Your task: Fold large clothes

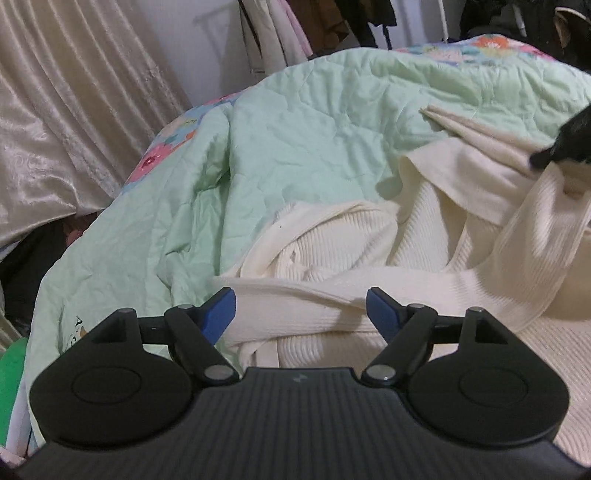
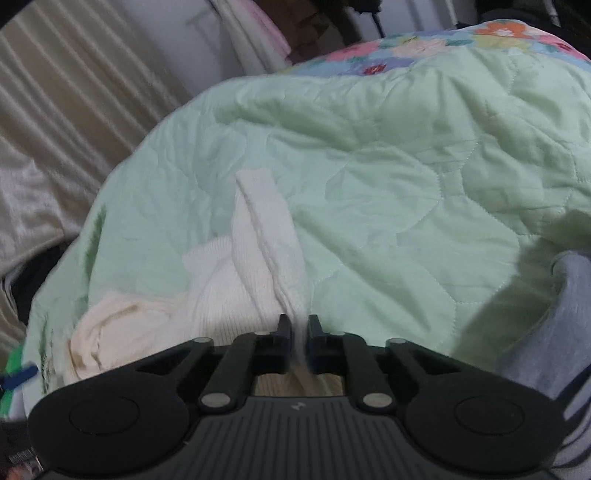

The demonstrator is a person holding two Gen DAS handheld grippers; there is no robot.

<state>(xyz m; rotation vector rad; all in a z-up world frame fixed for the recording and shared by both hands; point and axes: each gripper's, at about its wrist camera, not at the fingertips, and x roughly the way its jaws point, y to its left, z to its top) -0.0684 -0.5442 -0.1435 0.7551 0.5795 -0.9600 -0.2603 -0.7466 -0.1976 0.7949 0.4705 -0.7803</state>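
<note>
A large cream ribbed knit garment (image 1: 369, 251) lies crumpled on a pale green quilt (image 1: 295, 129). My left gripper (image 1: 301, 306) is open, its blue fingertips spread on either side of a thick fold of the garment. My right gripper (image 2: 298, 325) is shut on a strip of the cream garment (image 2: 266, 236), which runs away from the jaws across the quilt (image 2: 406, 184). In the left wrist view the right gripper (image 1: 569, 140) shows as a dark shape at the right edge, holding a lifted band of the knit.
Beige curtains (image 1: 66, 110) hang at the left. Hanging clothes (image 1: 295, 26) line the back wall. The quilt's floral border (image 2: 424, 44) runs along the far side. A grey-blue cloth (image 2: 554, 317) shows at the right. Dark items and something green (image 1: 11, 369) lie at the lower left.
</note>
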